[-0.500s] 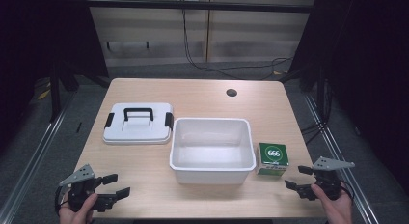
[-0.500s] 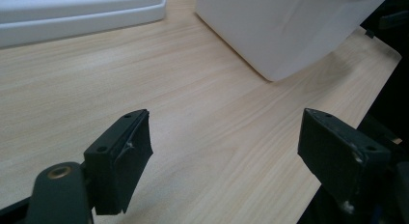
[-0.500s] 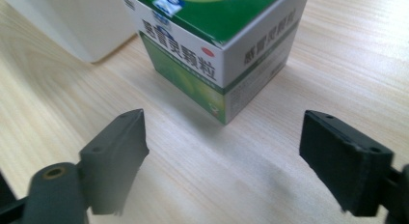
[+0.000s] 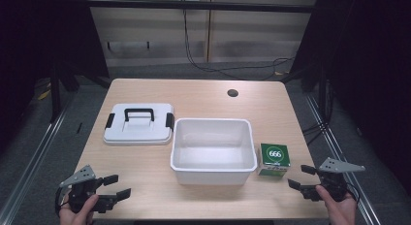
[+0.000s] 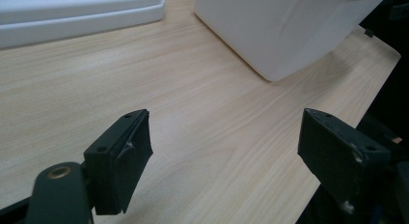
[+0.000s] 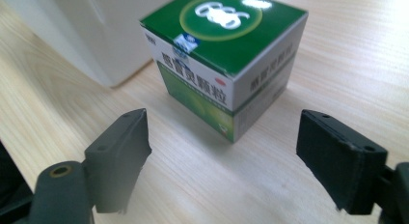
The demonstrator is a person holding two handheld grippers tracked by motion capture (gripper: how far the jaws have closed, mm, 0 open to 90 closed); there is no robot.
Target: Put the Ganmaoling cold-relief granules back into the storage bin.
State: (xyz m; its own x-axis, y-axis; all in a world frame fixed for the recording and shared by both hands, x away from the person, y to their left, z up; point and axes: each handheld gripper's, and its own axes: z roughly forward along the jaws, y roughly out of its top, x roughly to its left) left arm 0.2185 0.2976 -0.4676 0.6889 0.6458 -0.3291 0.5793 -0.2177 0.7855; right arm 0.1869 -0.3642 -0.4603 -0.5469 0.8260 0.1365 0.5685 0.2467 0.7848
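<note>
A green and white box [image 4: 275, 160] marked 666 stands on the wooden table, just right of a white open bin [image 4: 213, 150]. In the right gripper view the green box [image 6: 226, 55] sits a short way ahead of the black jaws, roughly centred between them. My right gripper [image 4: 301, 177] is open at the table's front right, a little right of the box. At the front left corner my left gripper [image 4: 116, 186] is open with nothing between its jaws. Ahead of the left gripper lies bare wood, with the bin's wall [image 5: 289, 31] beyond.
A white lid [image 4: 139, 123] with a black handle and black side clips lies flat to the left of the bin; its edge [image 5: 77, 16] shows in the left gripper view. A small dark round hole [image 4: 232, 93] sits near the table's far edge.
</note>
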